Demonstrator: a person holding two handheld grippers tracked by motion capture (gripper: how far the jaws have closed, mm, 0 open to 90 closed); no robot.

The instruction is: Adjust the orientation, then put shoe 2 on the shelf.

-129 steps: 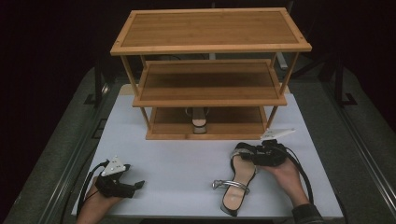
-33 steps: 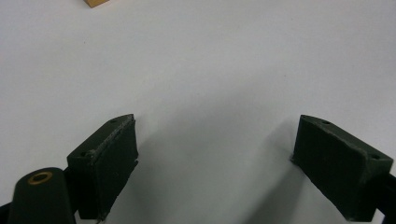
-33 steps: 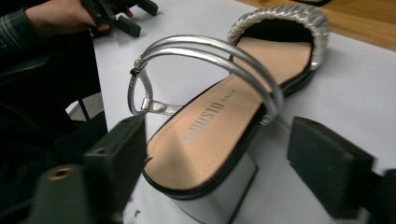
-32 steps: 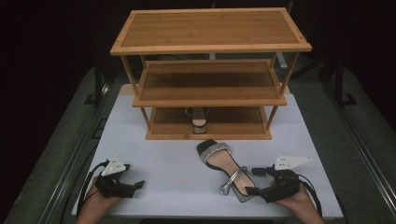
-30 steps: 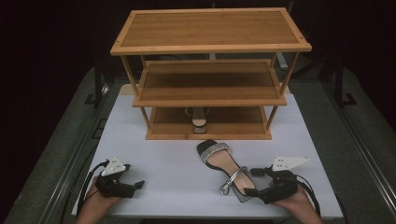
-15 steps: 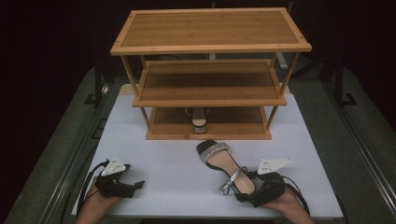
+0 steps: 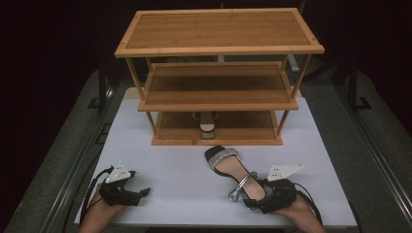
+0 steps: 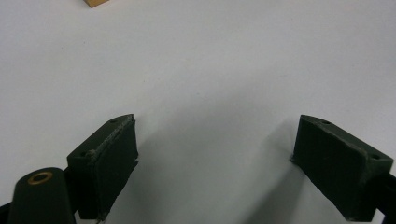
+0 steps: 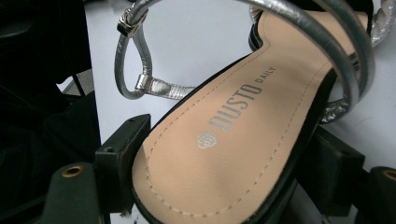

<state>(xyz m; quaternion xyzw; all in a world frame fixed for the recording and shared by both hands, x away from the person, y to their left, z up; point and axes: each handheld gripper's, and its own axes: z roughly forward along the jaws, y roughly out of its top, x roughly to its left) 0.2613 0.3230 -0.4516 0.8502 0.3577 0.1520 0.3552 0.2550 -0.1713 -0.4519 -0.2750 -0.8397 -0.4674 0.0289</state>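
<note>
The sandal (image 7: 236, 171) is lying on the white table (image 7: 180, 184) in front of the wooden rack (image 7: 218, 73), its jewelled toe strap pointing toward the rack and its heel end being straddled by the right gripper (image 7: 262, 196) near the table's front edge. In the right gripper view, the sandal's heel (image 9: 219, 154) is being flanked by the two black jaws, which have just been closing on it; the left pad is seen at the sole's edge, but whether both pads are pressing cannot be told. The silver ankle strap (image 9: 140, 70) is arching over the insole. A second sandal (image 7: 207, 124) is standing on the rack's bottom shelf. The left gripper (image 7: 127, 193) is being rested on the table at the front left, well apart from the sandal, its jaws held wide with nothing between them.
</note>
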